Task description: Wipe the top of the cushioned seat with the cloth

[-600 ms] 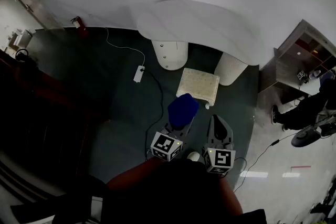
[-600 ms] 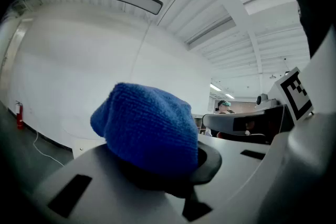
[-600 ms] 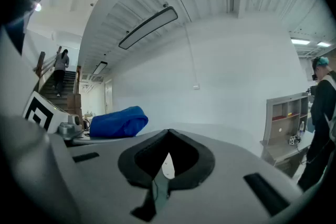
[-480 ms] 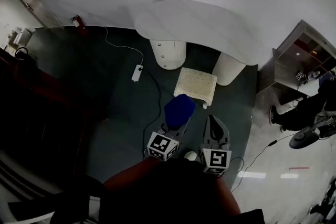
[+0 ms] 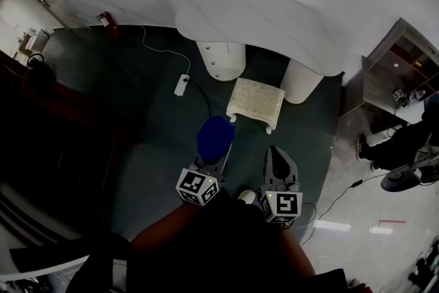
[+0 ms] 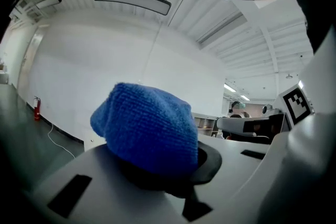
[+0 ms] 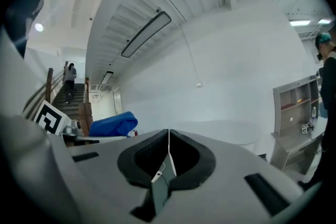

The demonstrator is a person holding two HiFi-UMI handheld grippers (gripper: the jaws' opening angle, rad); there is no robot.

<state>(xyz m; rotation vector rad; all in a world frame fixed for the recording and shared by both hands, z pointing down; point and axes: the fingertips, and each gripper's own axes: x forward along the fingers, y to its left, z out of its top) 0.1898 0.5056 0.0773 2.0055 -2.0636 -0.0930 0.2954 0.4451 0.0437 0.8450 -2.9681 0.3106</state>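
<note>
Over the last half second we have drawn the left gripper (image 5: pixel 217 153) and its blue cloth (image 5: pixel 215 136) toward 8 o'clock. The cloth sat just off the near corner of the cushioned seat (image 5: pixel 255 101) before. Now it hangs apart from it, over the dark floor (image 5: pixel 158 141). The right gripper (image 5: pixel 276 156) has come back with it.

The white table (image 5: pixel 260 24) fills 12 o'clock on two round legs. The shelf unit (image 5: pixel 394 68) stands at 3 o'clock, and we cannot tell what the small things in its compartments are. The pale seat stands just below the table, between the legs, its top bare.

Our left gripper pinches the bunched cloth, which domes over its jaws. The right gripper, at 4 o'clock of the cloth, has its jaws pressed together on nothing.
</note>
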